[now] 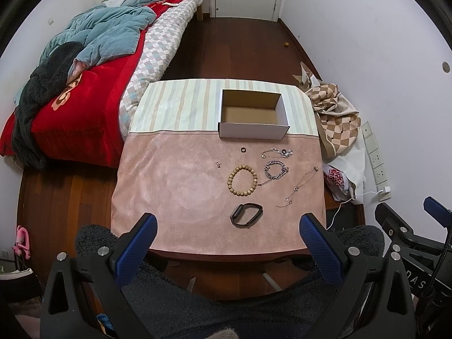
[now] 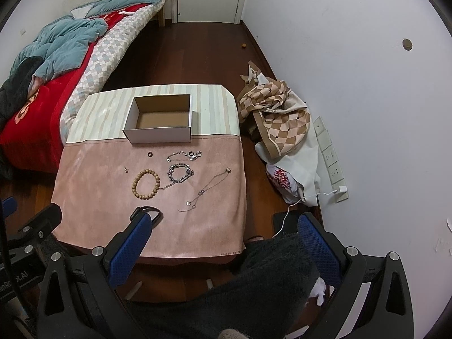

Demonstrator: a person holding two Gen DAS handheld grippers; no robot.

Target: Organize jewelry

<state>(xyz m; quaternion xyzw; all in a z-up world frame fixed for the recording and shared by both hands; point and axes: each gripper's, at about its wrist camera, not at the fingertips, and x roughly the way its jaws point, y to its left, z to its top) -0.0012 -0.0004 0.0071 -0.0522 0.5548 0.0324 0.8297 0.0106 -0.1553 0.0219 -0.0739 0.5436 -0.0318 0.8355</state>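
Cardboard, the empty open box [image 1: 253, 117] sat ready behind the jewelry spread before it for sorting, wooden bead bracelet [image 1: 242, 180], chain bracelet [image 1: 276, 169] and black fitness band [image 1: 246, 215] nearest us, while we held left gripper [image 1: 227, 233] and right gripper [image 2: 223, 233] spread wide, gripping nothing.

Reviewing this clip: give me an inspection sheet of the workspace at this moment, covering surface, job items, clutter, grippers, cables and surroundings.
Surface: low table under a pink and striped cloth.
Job's things: open white cardboard box, nothing seen inside; brown wooden bead bracelet, silver chain bracelet, thin chain necklace, black fitness band, small black ring, all lying on the cloth.
Clutter: checked beige fabric bundle on the floor.
Grippers: left gripper and right gripper open, holding nothing.
Cables: white charging cable at the wall sockets.
Surroundings: bed with red blanket, white wall.
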